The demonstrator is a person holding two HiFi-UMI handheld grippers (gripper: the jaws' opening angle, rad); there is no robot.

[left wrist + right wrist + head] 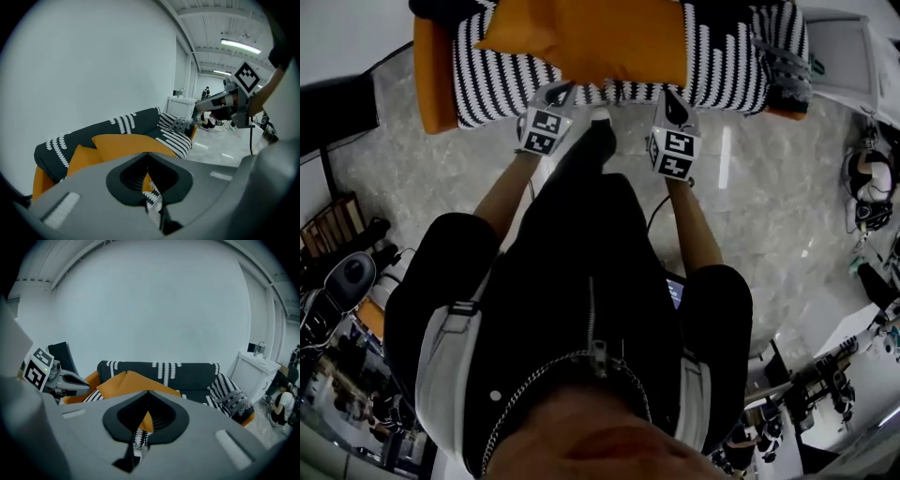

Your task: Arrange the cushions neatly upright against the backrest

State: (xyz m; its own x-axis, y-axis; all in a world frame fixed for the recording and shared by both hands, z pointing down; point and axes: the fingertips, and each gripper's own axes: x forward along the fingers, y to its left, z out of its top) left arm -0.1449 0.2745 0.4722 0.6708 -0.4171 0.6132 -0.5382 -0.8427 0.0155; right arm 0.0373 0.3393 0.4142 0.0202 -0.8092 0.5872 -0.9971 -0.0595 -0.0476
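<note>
A large orange cushion lies flat on the black-and-white striped sofa seat. In the left gripper view the orange cushion rests partly on a second orange cushion at the dark backrest. My left gripper is shut and empty at the seat's front edge, just below the cushion's near edge. My right gripper is also shut and empty, about a cushion's width to the right. A grey patterned cushion sits at the sofa's right end.
A white cabinet stands right of the sofa. The person stands on a pale marble floor. Headphones and cables lie at the right, and dark equipment crowds the left.
</note>
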